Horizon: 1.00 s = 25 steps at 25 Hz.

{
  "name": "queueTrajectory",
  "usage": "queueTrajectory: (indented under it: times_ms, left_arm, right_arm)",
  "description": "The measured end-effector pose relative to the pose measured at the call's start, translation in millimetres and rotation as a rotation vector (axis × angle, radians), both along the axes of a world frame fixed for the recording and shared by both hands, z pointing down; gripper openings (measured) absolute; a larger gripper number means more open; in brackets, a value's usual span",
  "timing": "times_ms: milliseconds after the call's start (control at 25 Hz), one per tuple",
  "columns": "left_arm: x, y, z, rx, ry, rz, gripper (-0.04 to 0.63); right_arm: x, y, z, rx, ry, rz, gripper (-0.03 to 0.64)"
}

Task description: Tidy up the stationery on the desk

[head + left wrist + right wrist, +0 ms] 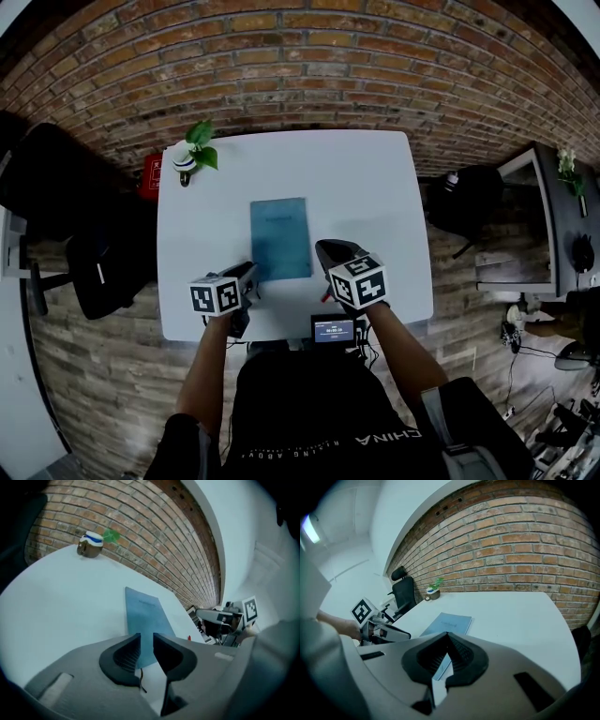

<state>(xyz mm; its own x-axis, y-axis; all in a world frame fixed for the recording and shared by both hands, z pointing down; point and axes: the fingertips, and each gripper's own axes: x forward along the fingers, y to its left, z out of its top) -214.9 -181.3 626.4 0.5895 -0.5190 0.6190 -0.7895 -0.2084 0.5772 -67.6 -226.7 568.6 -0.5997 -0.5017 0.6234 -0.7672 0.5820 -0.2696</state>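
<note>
a white desk (375, 187) runs up to a brick wall (309, 56), and nearly all of its top is bare. the one piece of stationery i can find is a blue notebook (279, 236), lying flat and closed in the middle, its near edge just ahead of me. my left gripper (146, 639) sits at the near left corner with its jaws parted and nothing between the pads. my right gripper (447, 641) is by the near right corner, clenched on nothing. i'd say the step in hand is taking hold of the notebook. it's thin and flat, so i should come in low at the corner, slide one pad under the cover edge, and close only once it's seated. the shut right could brace the far side. the only container is a small pot (185, 159) at the far left corner, holding a green plant. i see no tray or box to file into.
</note>
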Motion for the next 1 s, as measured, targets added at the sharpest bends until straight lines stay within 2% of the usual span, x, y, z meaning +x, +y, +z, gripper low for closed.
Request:
queueTrajectory:
  times_ms: [120,240,320,720,880,1000]
  left_arm:
    - [10,1,-9,0.075,-0.041,0.05,0.077]
    - [27,6,-18,0.142,-0.061,0.116,0.021]
    - [39,11,-21,0.172,-0.072,0.155,0.012]
    - [69,24,-22,0.198,-0.076,0.207,0.011]
    - [82,18,-26,0.223,-0.08,0.25,0.011]
    - [97,13,-26,0.232,-0.084,0.315,0.011]
  right_arm:
    - [7,4,0,0.0,0.002,0.01,0.011]
    - [18,11,0,-0.005,0.003,0.028,0.011]
    - [27,17,1,-0.009,0.003,0.04,0.011]
    - [67,43,17,-0.054,0.027,0.114,0.011]
    - [80,46,30,-0.106,0.055,0.18,0.011]
    - [87,52,41,-0.171,0.057,0.243,0.026]
